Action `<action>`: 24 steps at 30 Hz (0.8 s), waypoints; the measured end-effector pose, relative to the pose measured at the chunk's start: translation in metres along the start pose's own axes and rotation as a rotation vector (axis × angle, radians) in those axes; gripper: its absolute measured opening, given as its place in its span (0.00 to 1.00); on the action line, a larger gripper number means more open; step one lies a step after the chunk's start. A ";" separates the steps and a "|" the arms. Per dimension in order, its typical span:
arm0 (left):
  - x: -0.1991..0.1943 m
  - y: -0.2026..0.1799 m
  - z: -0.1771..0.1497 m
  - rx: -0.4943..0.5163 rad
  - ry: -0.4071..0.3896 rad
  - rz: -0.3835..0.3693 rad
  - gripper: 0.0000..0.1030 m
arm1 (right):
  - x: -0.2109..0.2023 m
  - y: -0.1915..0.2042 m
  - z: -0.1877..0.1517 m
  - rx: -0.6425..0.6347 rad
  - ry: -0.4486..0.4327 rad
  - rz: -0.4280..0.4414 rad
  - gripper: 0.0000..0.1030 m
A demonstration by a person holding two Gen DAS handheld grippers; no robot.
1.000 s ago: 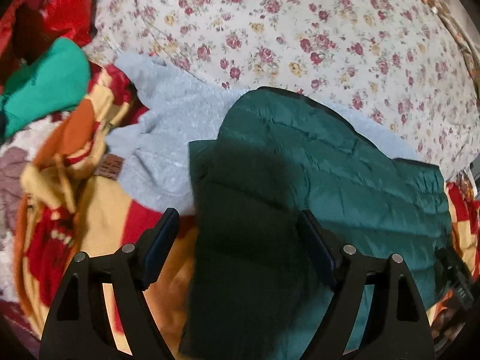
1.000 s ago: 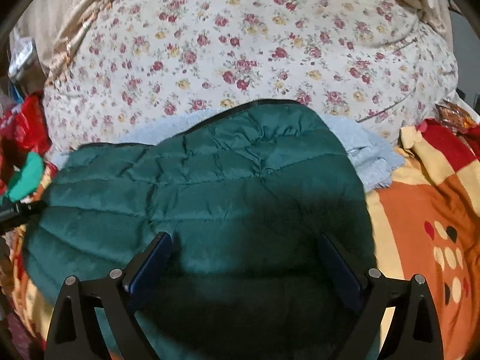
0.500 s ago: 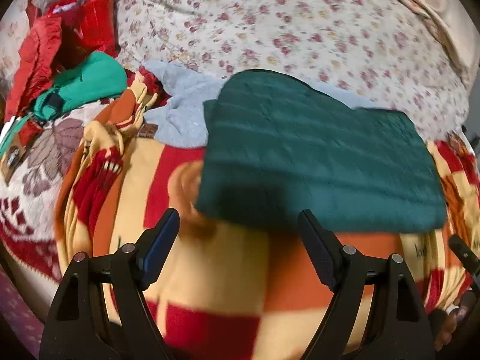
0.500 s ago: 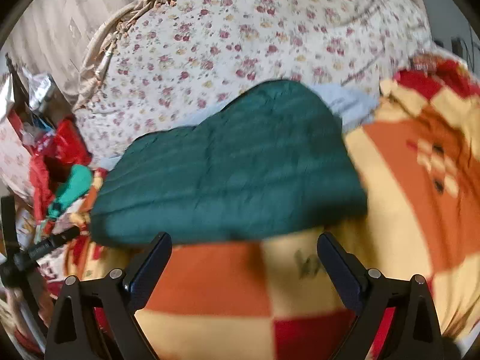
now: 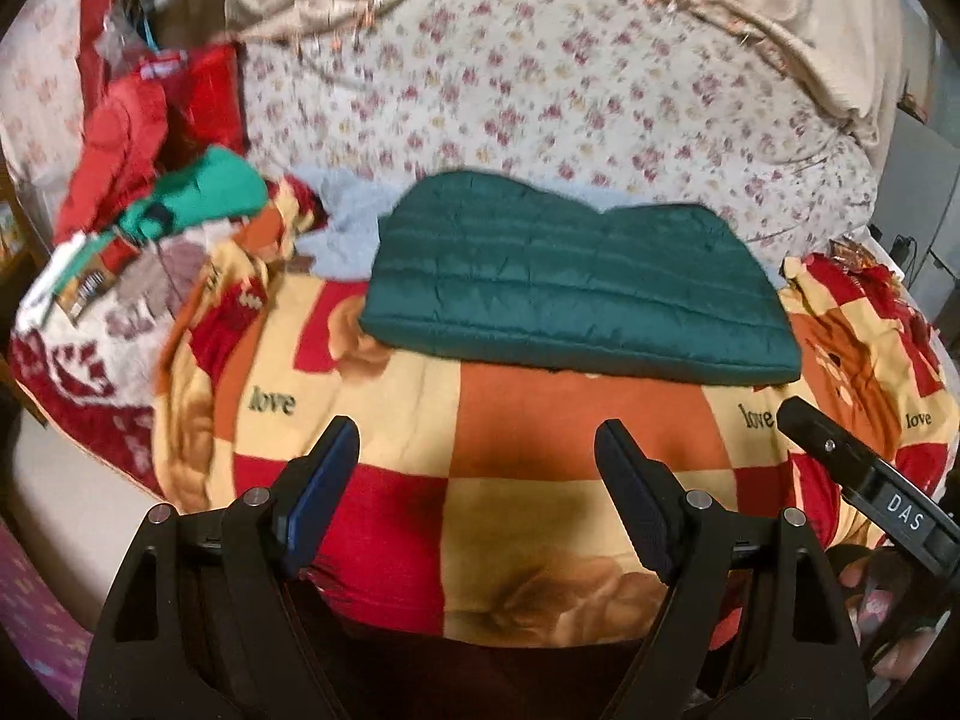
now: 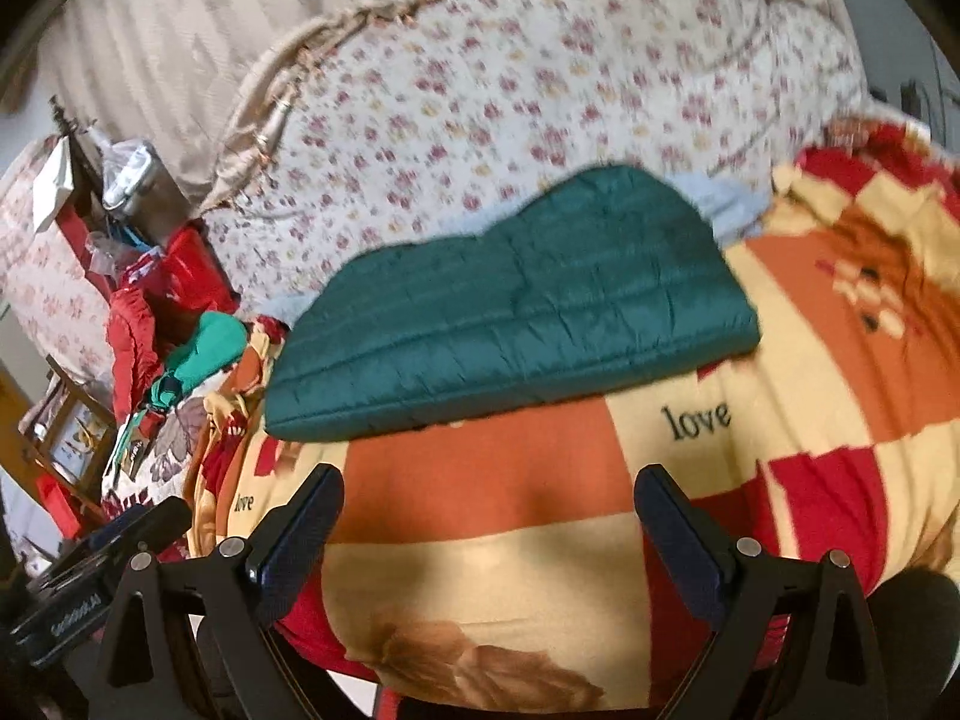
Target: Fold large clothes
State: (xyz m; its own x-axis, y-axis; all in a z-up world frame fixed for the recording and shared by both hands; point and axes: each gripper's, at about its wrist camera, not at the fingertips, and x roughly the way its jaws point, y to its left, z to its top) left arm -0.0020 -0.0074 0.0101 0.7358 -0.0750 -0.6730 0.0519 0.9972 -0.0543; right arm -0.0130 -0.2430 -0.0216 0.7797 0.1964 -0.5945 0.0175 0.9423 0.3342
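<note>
Both tongs stand wide and hold nothing — the left gripper [image 5: 477, 459] and the right gripper [image 6: 489, 507] hover above the checked blanket [image 5: 528, 432], apart from the clothes. Farther on, the dark green quilted jacket [image 5: 570, 282] lies as a flat, tidy packet on the blanket, partly over a grey garment [image 5: 342, 228]. This piece seems finished — the red and bright green clothes [image 5: 180, 180] heaped at the far left look still unfolded.

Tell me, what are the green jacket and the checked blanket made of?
Green jacket: probably nylon-like shell with padding, slightly shiny, stitched in puffy rows. Checked blanket: looks like soft fleece, matte and fuzzy, with printed squares and the word "love".
</note>
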 end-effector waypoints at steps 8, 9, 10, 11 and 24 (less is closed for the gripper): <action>-0.023 -0.006 -0.006 0.063 -0.083 0.057 0.79 | -0.006 0.008 -0.001 -0.047 -0.032 -0.053 0.94; -0.022 -0.007 -0.007 0.067 -0.078 0.055 0.79 | -0.005 0.007 -0.001 -0.042 -0.026 -0.055 0.94; -0.021 -0.007 -0.008 0.068 -0.072 0.052 0.79 | -0.004 0.006 -0.001 -0.039 -0.022 -0.059 0.94; -0.020 -0.007 -0.008 0.067 -0.067 0.050 0.79 | -0.003 0.005 -0.002 -0.037 -0.020 -0.063 0.94; -0.007 -0.011 -0.013 0.058 -0.007 0.024 0.79 | 0.005 -0.005 -0.007 -0.009 0.008 -0.088 0.94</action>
State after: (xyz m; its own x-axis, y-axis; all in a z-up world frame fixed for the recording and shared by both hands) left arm -0.0169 -0.0181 0.0058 0.7424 -0.0508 -0.6681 0.0725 0.9974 0.0047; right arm -0.0137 -0.2450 -0.0309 0.7702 0.1150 -0.6274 0.0799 0.9585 0.2737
